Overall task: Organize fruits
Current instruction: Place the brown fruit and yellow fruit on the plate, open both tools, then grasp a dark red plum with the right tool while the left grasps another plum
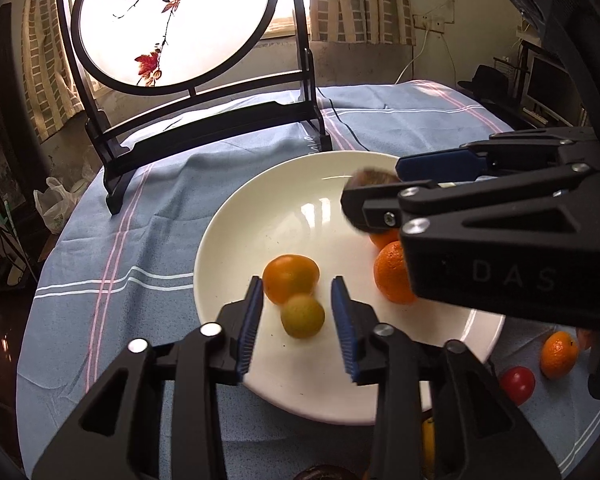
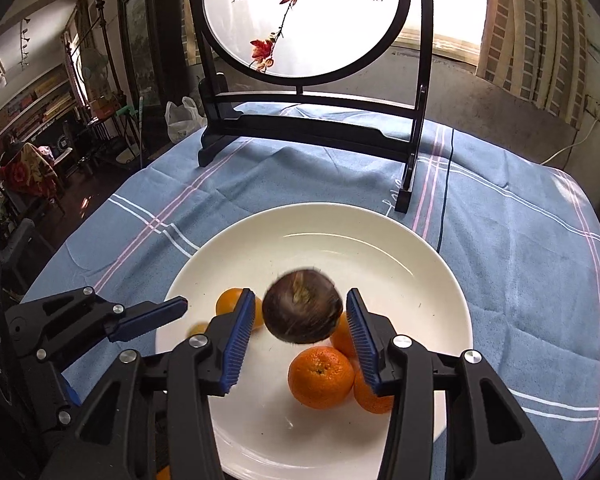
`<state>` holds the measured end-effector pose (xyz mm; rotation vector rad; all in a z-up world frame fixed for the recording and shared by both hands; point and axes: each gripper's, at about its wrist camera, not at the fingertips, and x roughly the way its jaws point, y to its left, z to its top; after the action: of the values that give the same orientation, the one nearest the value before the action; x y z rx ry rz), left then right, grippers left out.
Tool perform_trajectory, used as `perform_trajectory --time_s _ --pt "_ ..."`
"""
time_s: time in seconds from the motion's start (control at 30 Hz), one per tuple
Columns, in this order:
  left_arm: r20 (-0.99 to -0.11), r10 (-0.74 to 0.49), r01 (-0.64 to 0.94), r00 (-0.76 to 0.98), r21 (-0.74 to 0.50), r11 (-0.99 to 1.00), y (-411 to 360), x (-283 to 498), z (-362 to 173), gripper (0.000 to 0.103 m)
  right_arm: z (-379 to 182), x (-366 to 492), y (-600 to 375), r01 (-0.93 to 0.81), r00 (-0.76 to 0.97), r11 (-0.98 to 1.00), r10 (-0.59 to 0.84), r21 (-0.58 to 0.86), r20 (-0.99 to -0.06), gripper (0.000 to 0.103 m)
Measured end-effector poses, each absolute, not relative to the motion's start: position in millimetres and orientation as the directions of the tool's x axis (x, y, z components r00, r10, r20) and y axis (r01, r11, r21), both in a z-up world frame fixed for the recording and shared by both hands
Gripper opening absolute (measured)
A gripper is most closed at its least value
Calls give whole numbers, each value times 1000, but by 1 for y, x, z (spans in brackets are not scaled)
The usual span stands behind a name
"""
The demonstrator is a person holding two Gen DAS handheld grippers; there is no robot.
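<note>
1. blue striped cloth (image 2: 500,248) covers a round table, with a painted bird screen (image 2: 308,16) standing at the back.
2. right gripper (image 2: 296,340) hangs over the white plate (image 2: 400,248), fingers parted; a dark brown round fruit (image 2: 302,308) sits blurred between the ribbed blue pads, touching neither.
3. left gripper (image 1: 298,320) is spread too, a small yellow-green citrus (image 1: 302,316) lying loose between its pads beside a glossy orange (image 1: 290,278).
4. dimpled mandarins (image 2: 320,376) cluster under the right gripper's fingers.
</note>
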<state>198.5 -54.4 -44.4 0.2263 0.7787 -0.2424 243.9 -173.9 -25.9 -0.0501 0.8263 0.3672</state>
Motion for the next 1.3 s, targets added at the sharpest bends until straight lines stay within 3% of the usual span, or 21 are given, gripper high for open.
perform_trajectory --time_s 0.1,0.3,0.43,0.77,1.17,1.3 --pt "-700 -124 286 703 118 951 -53 196 -41 58 -17 238 -181 -329 639 938 309 112 -705 51" --pt "-659 -128 261 741 108 959 -40 178 -21 62 8 201 -203 -316 680 942 305 109 -667 53" --pt "-601 -100 213 793 119 970 -19 147 -5 79 15 146 -212 -328 707 943 288 61 -646 61" --pt "-648 -73 186 758 108 977 32 75 -26 79 -47 35 -186 -434 594 898 343 69 -728 62" --pt "-661 -82 166 746 65 984 58 56 -29 79 -94 64 -124 -458 440 865 422 206 -793 62" --pt "-679 -95 192 728 69 979 55 54 -36 79 -98 77 -120 -444 429 866 432 231 -793 48"
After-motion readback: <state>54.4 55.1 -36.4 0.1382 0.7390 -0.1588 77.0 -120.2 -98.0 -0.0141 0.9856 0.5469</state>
